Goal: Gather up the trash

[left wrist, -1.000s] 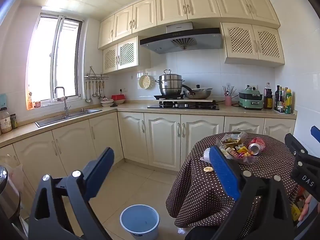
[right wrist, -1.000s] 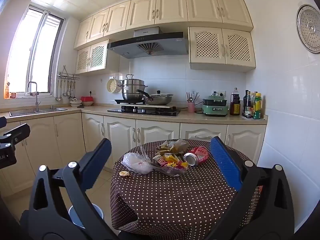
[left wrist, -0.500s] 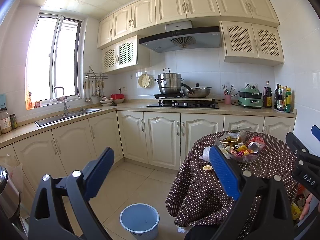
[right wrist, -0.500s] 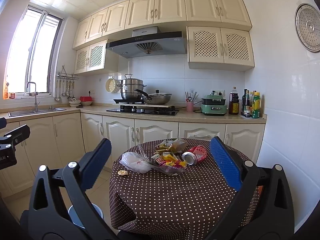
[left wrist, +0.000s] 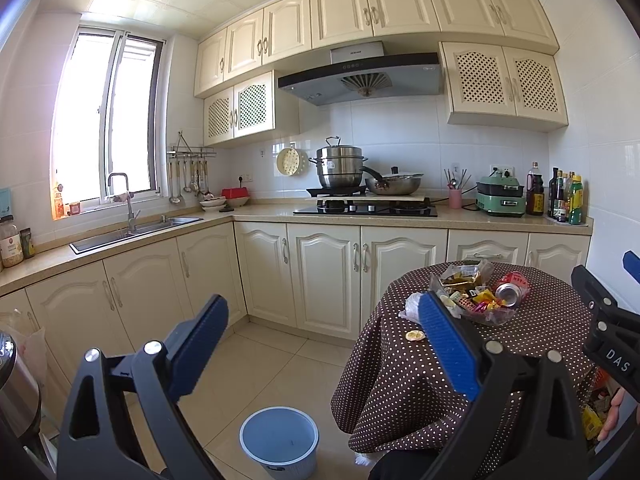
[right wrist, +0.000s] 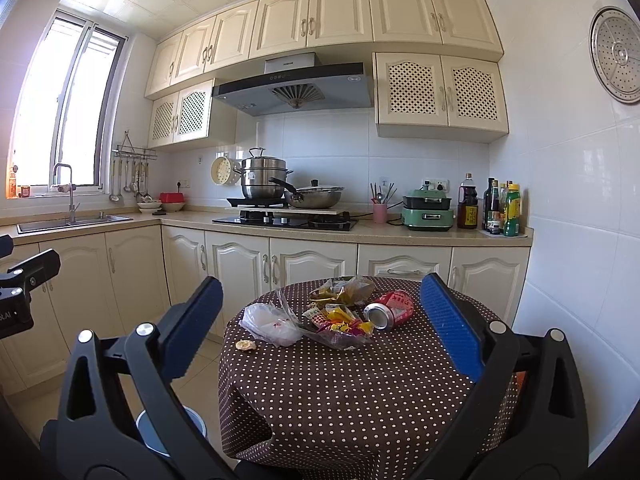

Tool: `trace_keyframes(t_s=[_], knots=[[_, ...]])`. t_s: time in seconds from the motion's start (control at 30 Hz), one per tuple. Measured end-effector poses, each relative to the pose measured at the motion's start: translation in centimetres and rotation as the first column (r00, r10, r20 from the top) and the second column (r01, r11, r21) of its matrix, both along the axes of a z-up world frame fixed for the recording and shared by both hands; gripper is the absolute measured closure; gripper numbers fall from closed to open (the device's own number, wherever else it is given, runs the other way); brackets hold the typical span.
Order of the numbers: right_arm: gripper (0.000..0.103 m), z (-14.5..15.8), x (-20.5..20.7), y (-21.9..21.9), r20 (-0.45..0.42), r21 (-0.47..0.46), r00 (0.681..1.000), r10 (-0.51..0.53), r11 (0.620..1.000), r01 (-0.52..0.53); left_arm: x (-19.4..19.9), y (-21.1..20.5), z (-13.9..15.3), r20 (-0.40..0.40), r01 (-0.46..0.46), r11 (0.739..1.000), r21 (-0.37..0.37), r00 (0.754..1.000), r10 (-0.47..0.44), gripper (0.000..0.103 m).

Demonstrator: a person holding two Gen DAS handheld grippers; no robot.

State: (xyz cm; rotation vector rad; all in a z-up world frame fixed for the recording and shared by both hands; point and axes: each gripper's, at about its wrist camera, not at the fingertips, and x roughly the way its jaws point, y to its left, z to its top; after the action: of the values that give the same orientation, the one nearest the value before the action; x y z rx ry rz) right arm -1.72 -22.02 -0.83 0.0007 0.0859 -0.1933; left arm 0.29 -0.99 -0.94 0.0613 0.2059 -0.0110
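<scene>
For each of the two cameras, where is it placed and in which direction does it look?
Left wrist view: on the left gripper, facing the kitchen corner, floor and bucket; the right gripper and fingertips of a hand show at right.
Right wrist view: on the right gripper, facing the table squarely; the left gripper shows at left.
Shared: table, red can, wrappers, stove, sink.

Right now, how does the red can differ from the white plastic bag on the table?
The red can is rigid, lying on its side with its open top facing the camera; the white plastic bag is soft and crumpled in a heap. The can sits at the right of the trash pile, the bag at the left. Both rest on the dotted tablecloth, and neither gripper touches them.
</scene>
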Motion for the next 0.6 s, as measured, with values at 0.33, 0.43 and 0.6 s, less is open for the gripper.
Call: trace_keyframes(t_s=[0.33, 0.43, 0.6], knots=[[0.006, -0.08, 0.21, 0.16, -0.002, 0.001, 1.000, 0.001, 1.000, -0.001, -0.12, 0.17, 0.25, 0.003, -0.004, 1.000, 0.000, 1.000, 0.004, 0.009], [0.006, -0.07, 0.19, 0.15, -0.003, 0.001, 1.000, 0.001, 1.000, -0.001, -0.12, 0.12, 0.34, 0.004, -0.004, 1.000, 0.001, 1.000, 0.004, 0.009], [0.006, -0.01, 0.27, 0.28, -0.004, 0.000, 1.000, 0.003, 1.000, -0.003, -0.04, 0.29, 0.32, 0.003, -0.004, 1.000, 0.001, 1.000, 0.004, 0.009]])
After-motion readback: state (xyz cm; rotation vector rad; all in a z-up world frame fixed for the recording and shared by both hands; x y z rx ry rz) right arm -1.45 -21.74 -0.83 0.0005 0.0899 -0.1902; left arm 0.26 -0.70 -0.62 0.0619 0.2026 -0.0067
